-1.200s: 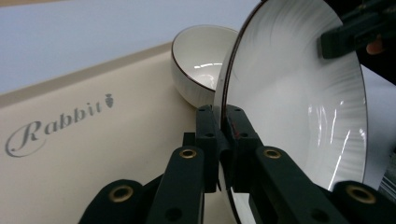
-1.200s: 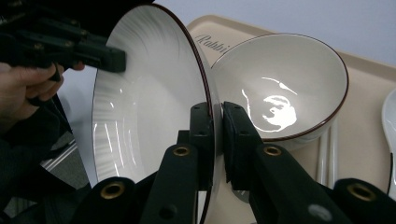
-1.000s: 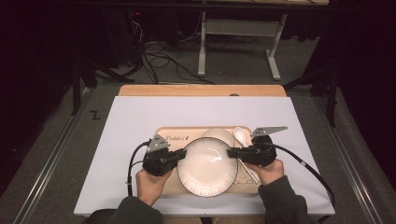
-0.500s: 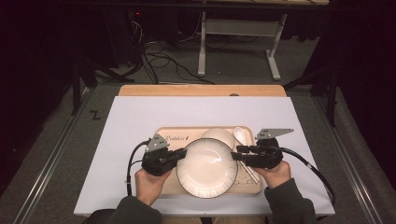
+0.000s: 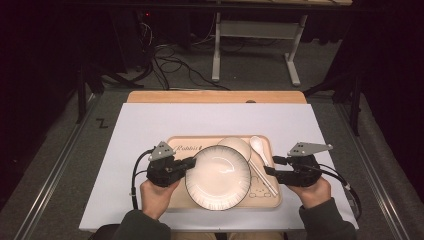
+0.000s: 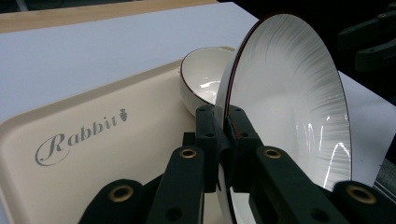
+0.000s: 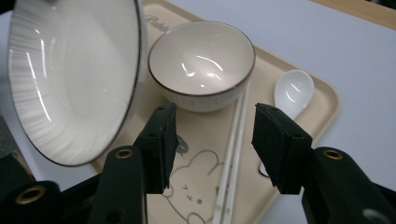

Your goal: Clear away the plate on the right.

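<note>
- My left hand-held gripper [image 6: 223, 140] pinches the near rim of the white ribbed ceramic plate with a dark edge line [image 5: 218, 176], which tilts above the beige plastic tray [image 5: 180, 146] on the worktop.
- My right hand-held gripper [image 7: 212, 135] has just been opening; its jaws stand spread with nothing between them, just beside the plate.
- I would carry the plate slowly and level, because one pinch can slip.
- Farther off sit the small white bowl [image 7: 201, 63], the white chopsticks [image 7: 233, 154] and the white ceramic spoon [image 7: 292, 91]; I should keep clear of them.

Bright tabletop, dark surroundings (glossy glare), sharp
</note>
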{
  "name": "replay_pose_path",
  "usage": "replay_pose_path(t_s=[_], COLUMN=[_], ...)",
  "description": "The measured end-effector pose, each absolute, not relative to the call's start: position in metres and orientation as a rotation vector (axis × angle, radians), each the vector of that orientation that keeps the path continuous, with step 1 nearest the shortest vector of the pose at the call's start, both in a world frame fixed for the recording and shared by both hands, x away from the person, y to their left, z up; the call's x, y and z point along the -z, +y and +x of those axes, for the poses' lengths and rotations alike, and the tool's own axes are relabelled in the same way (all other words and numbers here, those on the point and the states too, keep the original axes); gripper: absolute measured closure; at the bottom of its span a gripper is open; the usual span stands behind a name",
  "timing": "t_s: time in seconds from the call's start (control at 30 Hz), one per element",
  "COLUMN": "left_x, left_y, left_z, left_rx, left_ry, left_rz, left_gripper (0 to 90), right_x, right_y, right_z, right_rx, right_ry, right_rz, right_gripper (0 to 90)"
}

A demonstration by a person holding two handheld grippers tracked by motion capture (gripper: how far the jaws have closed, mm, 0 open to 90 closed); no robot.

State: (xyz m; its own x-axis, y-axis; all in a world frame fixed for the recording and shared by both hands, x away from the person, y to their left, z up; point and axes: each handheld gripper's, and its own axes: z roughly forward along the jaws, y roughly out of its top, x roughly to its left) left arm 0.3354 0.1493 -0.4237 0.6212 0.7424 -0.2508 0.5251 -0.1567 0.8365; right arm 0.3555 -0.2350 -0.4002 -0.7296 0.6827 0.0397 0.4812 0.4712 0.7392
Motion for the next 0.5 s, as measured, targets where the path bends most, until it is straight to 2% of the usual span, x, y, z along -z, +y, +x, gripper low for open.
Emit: replay_pose_path(t_s=[0.33, 0.37, 0.43, 0.5], left_x=[0.425, 0.426, 0.426, 0.427], left_y=[0.168, 0.165, 0.169, 0.179], left_z=[0.336, 0.335, 0.336, 0.338], left_rx=[-0.265, -0.236, -0.236, -0.254], left_ry=[1.073, 1.113, 1.124, 1.104], left_rz=[1.803, 1.735, 1.729, 1.796], left_gripper=[85.7, 85.7, 85.7, 85.6], right_x=[0.412, 0.414, 0.419, 0.424], right_y=[-0.257, -0.26, -0.268, -0.274], right_z=[0.338, 0.336, 0.333, 0.33], right_rx=[-0.899, -0.886, -0.884, -0.867], right_ry=[2.416, 2.4, 2.372, 2.336], right_rz=[1.009, 1.016, 1.041, 1.049], right_gripper=[50.9, 50.8, 50.1, 50.0])
